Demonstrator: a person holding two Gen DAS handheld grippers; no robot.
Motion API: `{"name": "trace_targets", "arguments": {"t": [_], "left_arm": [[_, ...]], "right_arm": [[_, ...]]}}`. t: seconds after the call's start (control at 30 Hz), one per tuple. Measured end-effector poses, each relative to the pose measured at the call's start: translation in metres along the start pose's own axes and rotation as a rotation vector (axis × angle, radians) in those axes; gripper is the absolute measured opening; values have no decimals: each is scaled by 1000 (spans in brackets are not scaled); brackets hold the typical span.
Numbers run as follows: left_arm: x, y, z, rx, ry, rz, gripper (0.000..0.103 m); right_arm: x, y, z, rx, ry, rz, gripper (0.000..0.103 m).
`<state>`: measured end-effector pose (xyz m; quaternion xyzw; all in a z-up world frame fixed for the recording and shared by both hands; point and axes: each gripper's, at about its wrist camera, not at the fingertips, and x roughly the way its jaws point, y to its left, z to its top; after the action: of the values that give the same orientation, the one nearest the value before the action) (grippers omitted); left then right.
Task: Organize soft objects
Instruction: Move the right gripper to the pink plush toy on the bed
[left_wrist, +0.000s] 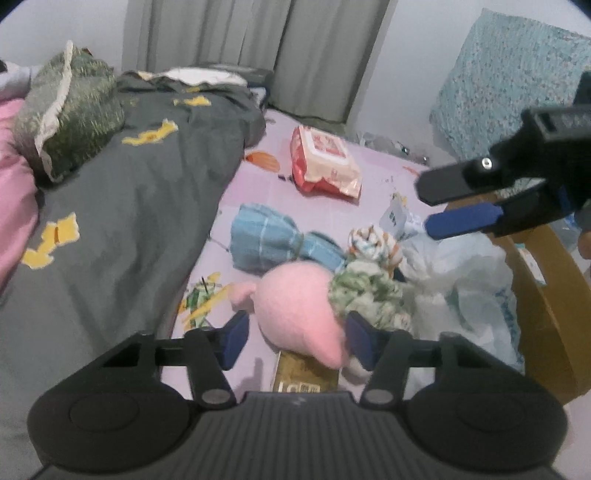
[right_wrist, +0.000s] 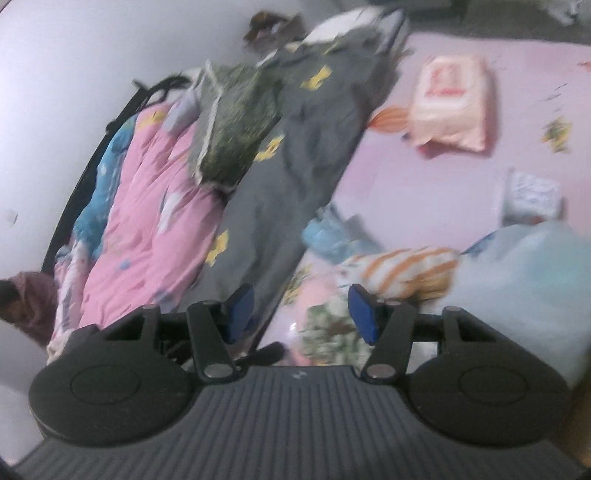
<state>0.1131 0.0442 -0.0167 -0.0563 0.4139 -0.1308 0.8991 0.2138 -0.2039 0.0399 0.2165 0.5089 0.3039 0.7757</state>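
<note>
A pink plush toy lies on the lilac sheet between the fingers of my left gripper. The right pad touches the toy and a narrow gap shows at the left pad. Against the toy rest a green-and-white cloth bundle, an orange-striped bundle and a blue towel. My right gripper hangs above them at the right, open and empty. The blurred right wrist view looks down on the pink toy and the green bundle below the open right gripper.
A grey quilt with yellow patches and a green pillow cover the bed's left side. A red-and-white packet lies further back. A white plastic bag and a wooden frame are at the right. A gold box lies under the toy.
</note>
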Motion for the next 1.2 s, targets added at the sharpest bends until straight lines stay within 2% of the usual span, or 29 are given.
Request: {"name": "trace_targets", "arguments": {"t": [0.07,0.27,0.37,0.43,0.5,0.53,0.6,0.67,0.8,0.93,1.03,1.1,1.13,1.2], "left_arm": [[6,3,-1,-5,24,-1,41],[11,13,-7,-18,57,-4,31],[11,22,-9,-37,70,7,31],[10,29,-10,-59,76,0,31],[9,35,-9,-84,76,-29,37],[8,37,-9,-95,78,-48,48],[8,36,-7,-97,76,-71,60],[9,28,-5,-61,71,-82,67],[19,10,-2,6,76,-90,79],[39,-1,3,20,97,-77,88],[53,-5,7,22,106,-51,88],[62,-7,8,14,111,-18,82],[64,-6,8,7,115,-10,74],[64,-5,9,-12,106,-8,72]], "right_arm": [[14,3,-2,19,40,39,56],[63,7,-11,123,172,150,56],[87,11,-18,135,219,135,55],[98,10,-23,124,246,65,53],[99,10,-24,94,233,0,44],[96,8,-25,95,221,-10,44],[88,10,-25,79,180,-52,44],[80,12,-26,52,134,-121,45],[71,3,-25,49,88,-168,45],[73,-11,-21,95,65,-171,45],[75,-23,-18,132,52,-149,45],[75,-28,-16,152,43,-132,45],[74,-28,-16,159,39,-125,45],[72,-32,-16,175,32,-111,45]]}}
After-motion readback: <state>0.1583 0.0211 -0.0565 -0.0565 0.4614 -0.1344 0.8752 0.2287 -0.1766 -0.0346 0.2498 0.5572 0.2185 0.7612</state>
